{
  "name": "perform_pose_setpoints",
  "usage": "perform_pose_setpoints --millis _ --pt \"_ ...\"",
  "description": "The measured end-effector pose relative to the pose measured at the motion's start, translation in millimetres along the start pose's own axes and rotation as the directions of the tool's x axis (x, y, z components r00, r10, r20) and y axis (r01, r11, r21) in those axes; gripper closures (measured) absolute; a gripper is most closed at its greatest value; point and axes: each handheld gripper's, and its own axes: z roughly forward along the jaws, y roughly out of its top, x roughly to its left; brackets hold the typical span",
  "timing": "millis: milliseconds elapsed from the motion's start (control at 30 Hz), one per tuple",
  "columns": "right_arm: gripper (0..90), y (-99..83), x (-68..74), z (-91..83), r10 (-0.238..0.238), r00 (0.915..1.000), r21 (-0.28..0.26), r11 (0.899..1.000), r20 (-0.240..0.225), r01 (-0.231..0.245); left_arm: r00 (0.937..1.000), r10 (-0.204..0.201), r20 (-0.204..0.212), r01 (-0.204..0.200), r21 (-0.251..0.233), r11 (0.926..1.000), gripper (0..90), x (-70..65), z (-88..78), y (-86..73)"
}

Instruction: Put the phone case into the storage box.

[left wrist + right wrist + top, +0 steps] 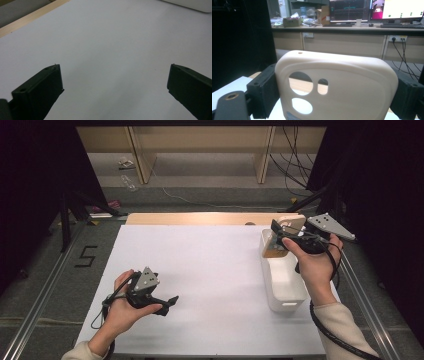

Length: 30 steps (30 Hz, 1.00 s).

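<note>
A person stands at a table covered with a white sheet (200, 280), a two-jaw gripper in each hand. In the high view, at the right of the frame, the right gripper (278, 234) is raised over the far end of a white plastic bin (285, 287) and grasps a cream-coloured phone case (291, 223). In the right gripper view the phone case (342, 87) stands upright in the middle of the frame, its camera cut-outs at centre left, with a black jaw pressed against each side edge. Behind it, along the top of that frame, runs a desk with monitors (397, 10).

At the lower left of the high view, the left gripper (172, 302) hovers low over the sheet. In the left gripper view its jaws are spread wide apart with nothing between them, and a corner of the bin (192, 5) shows at the upper right.
</note>
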Motion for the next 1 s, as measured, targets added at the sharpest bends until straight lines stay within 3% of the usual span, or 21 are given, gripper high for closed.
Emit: perform_pose_setpoints --millis 1000 --pt "12.8 0.9 -6.4 -1.2 -0.012 0.9995 0.0 1.0 0.031 0.012 1.0 -0.003 -0.002 0.003 -0.005 1.0 0.0 0.3 -0.4 0.2"
